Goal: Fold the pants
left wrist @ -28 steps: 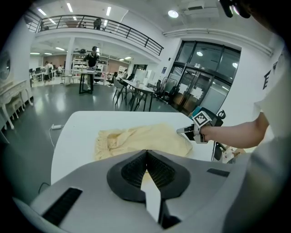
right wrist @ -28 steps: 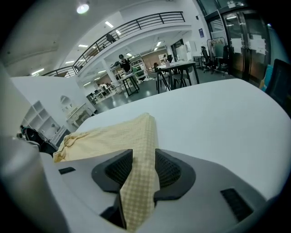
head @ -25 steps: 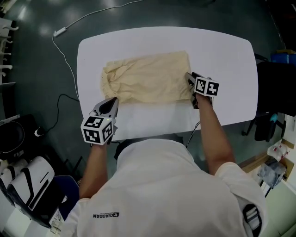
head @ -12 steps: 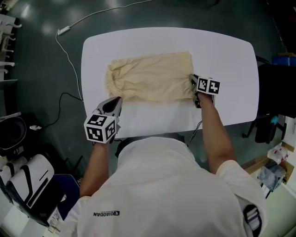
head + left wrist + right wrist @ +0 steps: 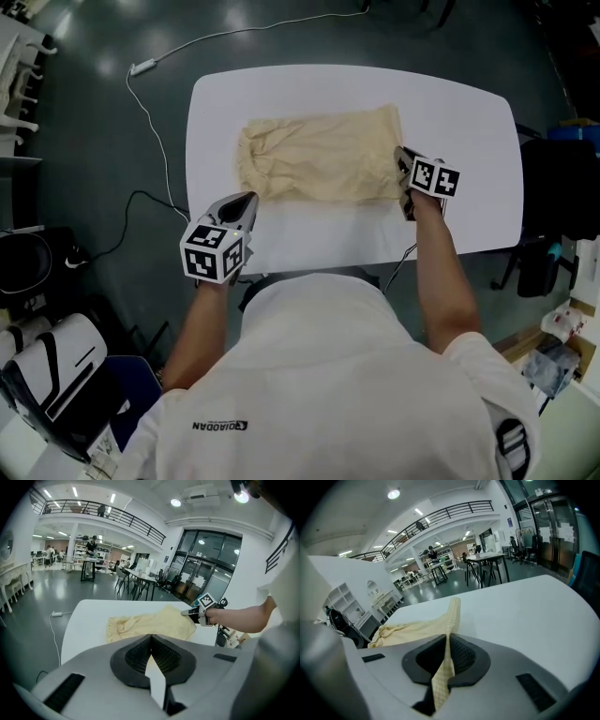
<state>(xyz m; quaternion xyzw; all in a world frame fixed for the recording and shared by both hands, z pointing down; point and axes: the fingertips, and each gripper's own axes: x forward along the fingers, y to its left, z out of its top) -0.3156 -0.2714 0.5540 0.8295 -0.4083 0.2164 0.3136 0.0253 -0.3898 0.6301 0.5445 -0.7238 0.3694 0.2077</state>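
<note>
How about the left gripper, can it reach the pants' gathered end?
Probably yes. The left gripper hangs shut near the table's front edge, with only bare tabletop between it and the pants' gathered end.

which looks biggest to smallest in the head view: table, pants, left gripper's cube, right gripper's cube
1. table
2. pants
3. left gripper's cube, though it sits nearer the camera, so the two cubes may really match
4. right gripper's cube

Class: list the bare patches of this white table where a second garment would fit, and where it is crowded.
Widest free: the table's right end, beyond the right gripper. The near strip between the pants and the person. Crowded: the pants' right edge, where that gripper's jaws have just closed on the cloth; the left gripper hangs over the near left corner.
</note>
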